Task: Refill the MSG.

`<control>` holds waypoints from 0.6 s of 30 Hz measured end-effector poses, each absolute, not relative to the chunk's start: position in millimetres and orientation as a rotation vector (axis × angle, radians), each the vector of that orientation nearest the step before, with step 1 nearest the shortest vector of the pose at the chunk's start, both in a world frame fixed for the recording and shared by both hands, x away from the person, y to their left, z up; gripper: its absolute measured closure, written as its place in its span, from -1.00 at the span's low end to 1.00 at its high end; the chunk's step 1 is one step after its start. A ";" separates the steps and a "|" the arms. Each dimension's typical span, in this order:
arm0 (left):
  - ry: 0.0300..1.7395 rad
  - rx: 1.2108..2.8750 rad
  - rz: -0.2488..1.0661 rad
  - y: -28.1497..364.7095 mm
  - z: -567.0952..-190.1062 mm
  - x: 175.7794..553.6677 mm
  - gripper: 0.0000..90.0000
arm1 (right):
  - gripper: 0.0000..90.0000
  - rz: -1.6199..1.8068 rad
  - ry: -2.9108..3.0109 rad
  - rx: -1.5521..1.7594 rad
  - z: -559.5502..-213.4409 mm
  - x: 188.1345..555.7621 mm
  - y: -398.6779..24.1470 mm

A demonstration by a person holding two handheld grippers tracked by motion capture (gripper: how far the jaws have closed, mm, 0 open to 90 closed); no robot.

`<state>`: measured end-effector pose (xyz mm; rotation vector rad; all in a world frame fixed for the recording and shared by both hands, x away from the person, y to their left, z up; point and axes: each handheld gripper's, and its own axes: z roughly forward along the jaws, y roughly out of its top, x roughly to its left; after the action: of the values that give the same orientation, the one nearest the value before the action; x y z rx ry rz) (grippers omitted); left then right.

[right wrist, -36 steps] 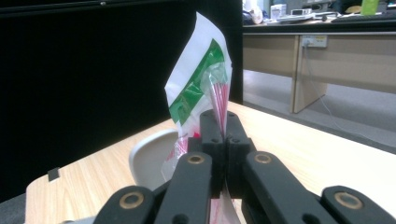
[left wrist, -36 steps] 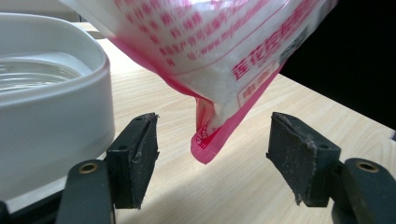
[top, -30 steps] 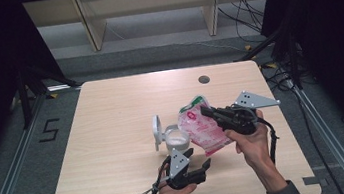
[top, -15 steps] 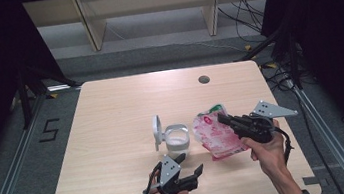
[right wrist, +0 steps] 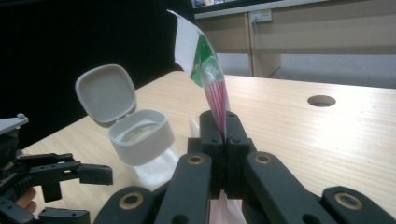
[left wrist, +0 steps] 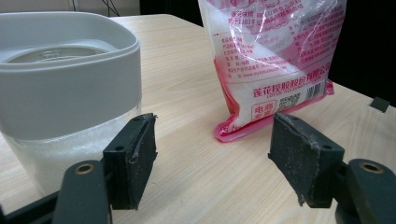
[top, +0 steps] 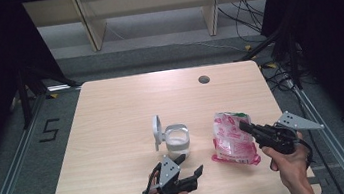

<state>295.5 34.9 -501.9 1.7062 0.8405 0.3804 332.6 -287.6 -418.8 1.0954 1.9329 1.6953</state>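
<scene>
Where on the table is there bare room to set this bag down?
The left half of the table, left of the open container, is bare, as is the far strip up to the round hole. It is crowded near the front edge, between the container, the bag and the left gripper.

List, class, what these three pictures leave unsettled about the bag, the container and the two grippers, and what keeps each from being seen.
- Pink bag: top cut off by the left gripper view's edge; print too small to read in the high view.
- Container: its flipped-up lid lies beyond the left gripper view's frame; contents blurred behind frosted walls.
- Right gripper: its jaws cover the bag where they pinch it.
- Left gripper: hand partly cut by the high view's bottom edge.
</scene>
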 end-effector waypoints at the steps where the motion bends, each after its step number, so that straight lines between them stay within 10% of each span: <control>1: 0.839 1.697 0.380 34.5 -502.4 296.0 -0.31 | 1.00 1.678 1.956 1.095 -418.3 332.5 -289.6; 18: 0.856 1.691 0.405 46.7 -497.6 296.7 -0.32 | 1.00 1.564 1.949 1.135 -432.5 332.5 -311.4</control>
<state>296.7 46.7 -497.6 1.6906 0.8564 0.4050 332.5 -311.4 -432.5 1.1346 1.9485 1.5638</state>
